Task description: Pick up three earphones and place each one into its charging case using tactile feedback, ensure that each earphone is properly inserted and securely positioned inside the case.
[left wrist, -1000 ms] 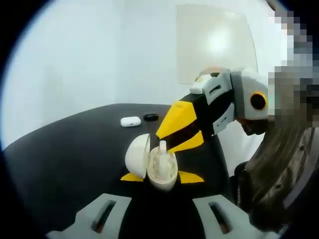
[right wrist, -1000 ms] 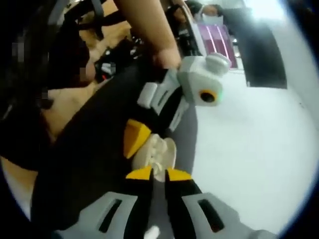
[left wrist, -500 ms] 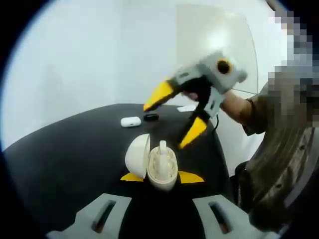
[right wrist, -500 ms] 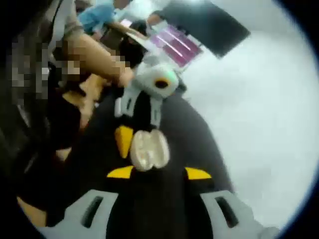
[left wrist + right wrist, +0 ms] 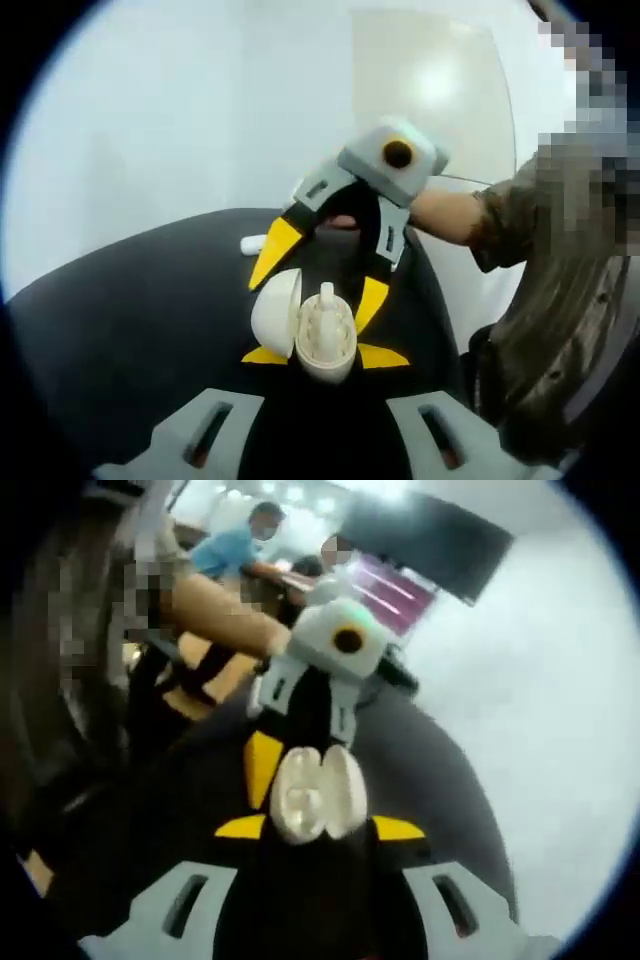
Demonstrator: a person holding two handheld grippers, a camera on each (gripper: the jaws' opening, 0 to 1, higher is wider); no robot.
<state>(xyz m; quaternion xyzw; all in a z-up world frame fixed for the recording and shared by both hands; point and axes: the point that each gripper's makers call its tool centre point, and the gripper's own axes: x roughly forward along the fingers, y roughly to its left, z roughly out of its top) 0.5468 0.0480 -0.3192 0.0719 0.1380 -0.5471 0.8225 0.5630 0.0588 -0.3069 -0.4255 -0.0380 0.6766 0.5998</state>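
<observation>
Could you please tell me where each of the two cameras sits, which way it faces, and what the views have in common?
Left gripper view: rides the left hand-held gripper, facing the open charging case it grips, on the black table; the right hand-held gripper and a forearm enter from the right.
Right gripper view: rides the right hand-held gripper, facing the left hand-held gripper and room beyond; an arm shows.
Shared: the case, seen from opposite sides.
</observation>
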